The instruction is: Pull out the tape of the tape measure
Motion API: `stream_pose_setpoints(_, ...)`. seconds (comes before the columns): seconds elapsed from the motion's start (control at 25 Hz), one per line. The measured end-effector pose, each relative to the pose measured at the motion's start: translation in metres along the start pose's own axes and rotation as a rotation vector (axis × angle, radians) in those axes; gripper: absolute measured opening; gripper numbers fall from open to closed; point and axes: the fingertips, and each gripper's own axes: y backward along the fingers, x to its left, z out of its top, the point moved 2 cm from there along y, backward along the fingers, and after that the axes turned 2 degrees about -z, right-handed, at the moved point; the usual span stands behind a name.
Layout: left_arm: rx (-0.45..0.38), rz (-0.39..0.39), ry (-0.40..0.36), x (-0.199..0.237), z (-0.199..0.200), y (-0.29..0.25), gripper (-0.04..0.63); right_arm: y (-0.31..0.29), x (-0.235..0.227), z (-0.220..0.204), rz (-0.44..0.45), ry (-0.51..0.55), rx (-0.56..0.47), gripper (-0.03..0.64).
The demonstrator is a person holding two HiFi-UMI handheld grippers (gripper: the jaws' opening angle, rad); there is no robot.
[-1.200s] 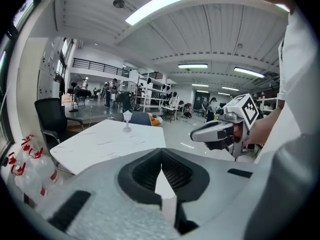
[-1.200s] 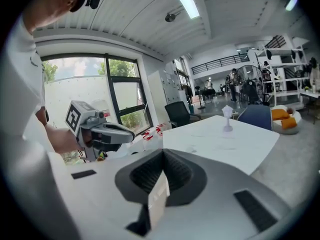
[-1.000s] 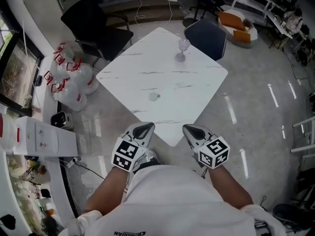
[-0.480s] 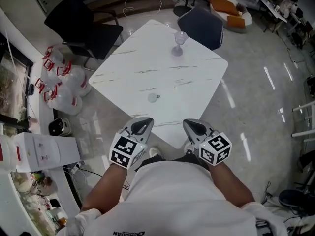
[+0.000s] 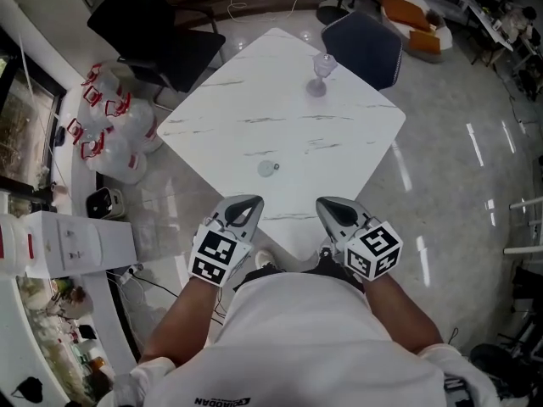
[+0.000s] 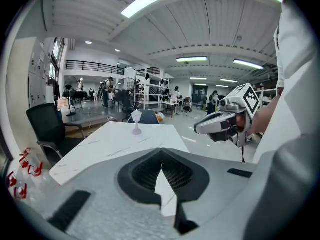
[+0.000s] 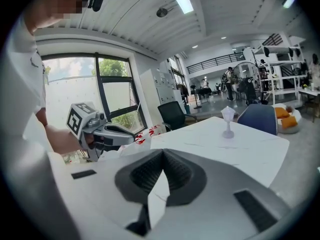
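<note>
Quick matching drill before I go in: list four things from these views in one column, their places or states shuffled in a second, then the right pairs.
Things:
1. tape measure
2. stemmed glass
3. black chair
4. left gripper

Places or states:
A. shut and empty, at the near corner of the table
B. on the floor beyond the table's far left edge
C. on the table top, towards its near half
D. upright near the table's far corner

Pairs: 1-C, 2-D, 3-B, 4-A
</note>
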Motion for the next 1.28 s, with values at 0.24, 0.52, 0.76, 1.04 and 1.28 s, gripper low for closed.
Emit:
stream_pose_setpoints(0.24, 0.021, 0.085, -0.023, 0.0, 0.007, -0.011, 0.009, -0.004, -0.02, 0.006, 0.077, 0.025, 0.021, 0.006)
stream_pose_setpoints(0.52, 0.041, 0.166, -0.04, 0.001, 0.01, -0.023, 0.032, -0.007, -0.041, 0.005, 0.132, 0.034, 0.036, 0.006)
stream_pose_setpoints(0.76, 0.072, 0.195, -0.082, -0.001, 0.008, -0.03, 0.058, -0.008, -0.05, 0.001, 0.157, 0.027, 0.037, 0.006)
stream_pose_setpoints(1.04, 0.11, 0.189, -0.063, 0.002, -0.006, -0.037, 0.117, -0.007, -0.053, -0.002, 0.161, 0.021, 0.03, 0.006)
stream_pose_setpoints(1.28, 0.112, 0.175, -0.066, 0.007, -0.004, -0.041, 0.169, -0.007, -0.055, 0.0, 0.15, 0.019, 0.025, 0.006)
